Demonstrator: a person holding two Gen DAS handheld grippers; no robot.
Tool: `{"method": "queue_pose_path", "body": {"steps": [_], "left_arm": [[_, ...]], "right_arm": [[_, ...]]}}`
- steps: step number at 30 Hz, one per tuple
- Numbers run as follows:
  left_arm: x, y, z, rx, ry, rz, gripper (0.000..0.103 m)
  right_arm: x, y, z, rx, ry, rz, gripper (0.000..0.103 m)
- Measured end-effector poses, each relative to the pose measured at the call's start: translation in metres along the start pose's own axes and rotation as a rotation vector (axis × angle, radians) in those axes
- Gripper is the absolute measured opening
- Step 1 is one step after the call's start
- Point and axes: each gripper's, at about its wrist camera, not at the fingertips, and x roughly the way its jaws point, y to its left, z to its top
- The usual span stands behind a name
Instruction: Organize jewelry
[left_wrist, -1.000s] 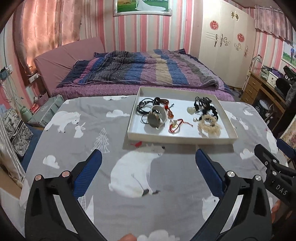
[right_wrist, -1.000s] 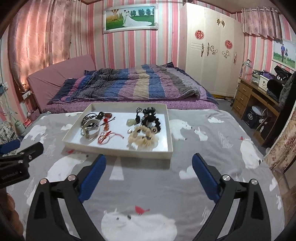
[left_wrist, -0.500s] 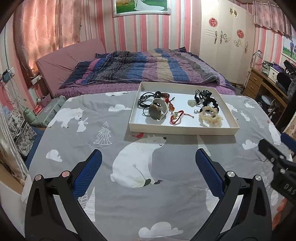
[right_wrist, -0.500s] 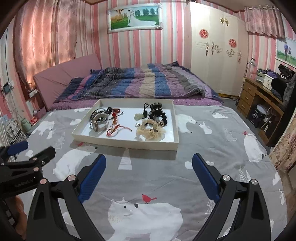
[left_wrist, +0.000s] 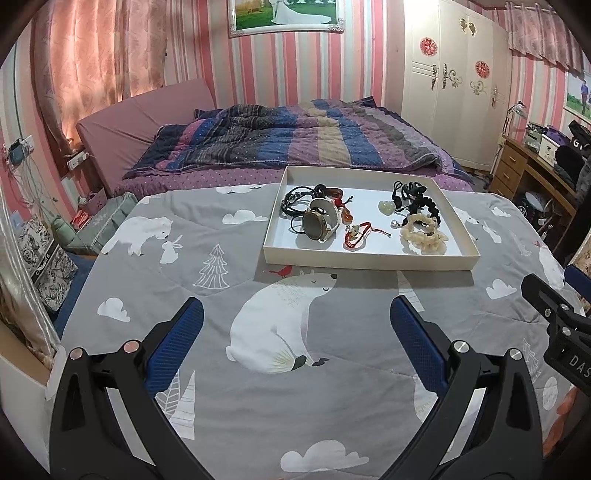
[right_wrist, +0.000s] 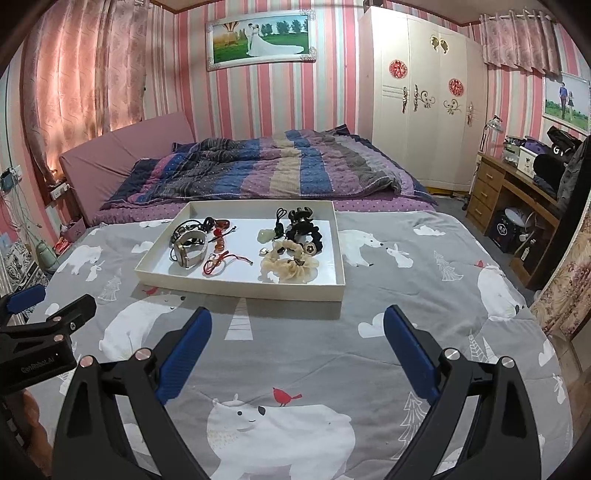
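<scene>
A shallow white tray (left_wrist: 369, 260) lies on the worktop (left_wrist: 221, 387), which is covered with a grey cloth printed with polar bears. The tray's long axis runs left to right across both views, its near long wall facing the claws, its far long wall toward the bed (right_wrist: 258, 166).

All the jewelry sits inside the tray, in two loose clusters. On the left: one watch (left_wrist: 319, 223) with a white strap, tipped on edge with its dial toward the left camera, one tangle of black cord (left_wrist: 293, 203) behind it, one string of amber-red beads (left_wrist: 343, 212), and one red cord bracelet (left_wrist: 360, 236) nearer the middle. On the right: one cream scrunchie (left_wrist: 424, 236) by the near wall, one black scrunchie (right_wrist: 304, 232), one black hair clip (right_wrist: 301, 214) at the far side, and one pale green pendant (right_wrist: 266, 233).

The left claw (left_wrist: 295, 321) and the right claw (right_wrist: 297, 326) both hover spread wide over the cloth, well short of the tray, gripping nothing.
</scene>
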Motion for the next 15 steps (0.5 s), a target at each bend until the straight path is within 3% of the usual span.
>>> {"method": "queue_pose_path", "body": {"steps": [15], "left_arm": [[0.0000,-0.0008,-0.0010,-0.007,-0.003,0.001,0.100]], "right_arm": [[-0.0010,0.0039,0.0011,-0.011,-0.003,-0.003,0.094]]}}
